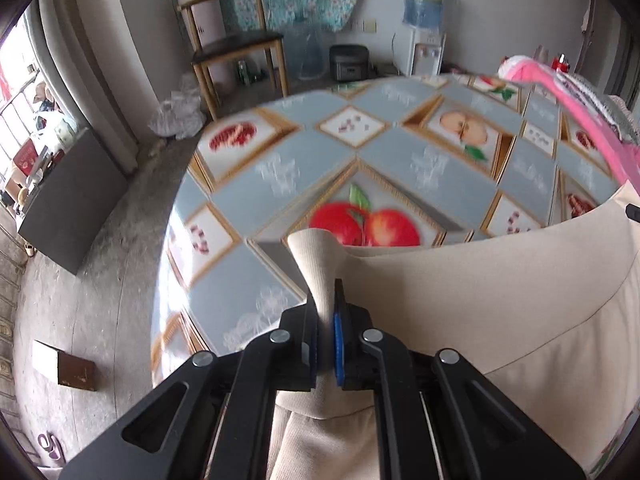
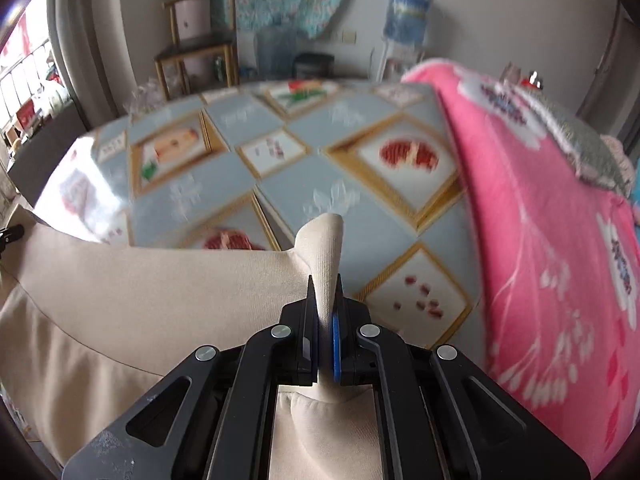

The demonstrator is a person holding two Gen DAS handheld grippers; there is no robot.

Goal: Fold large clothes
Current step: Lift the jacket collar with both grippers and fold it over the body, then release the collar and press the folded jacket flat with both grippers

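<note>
A large beige garment (image 1: 480,292) hangs stretched over the near side of a round table (image 1: 384,152) with a fruit-print cover. My left gripper (image 1: 326,312) is shut on a pinched fold of its ribbed edge at the left end. My right gripper (image 2: 325,304) is shut on a similar fold of the same beige garment (image 2: 140,288) at its right end. The fabric spans between the two grippers, lifted above the table (image 2: 288,184). Both views are blurred by motion.
A pink flowered blanket (image 2: 540,220) with a grey knitted item (image 2: 580,140) on it covers the table's right side; it shows in the left wrist view (image 1: 576,112). Behind stand a wooden chair (image 1: 236,48), a water dispenser (image 1: 424,20) and a dark cabinet (image 1: 72,200).
</note>
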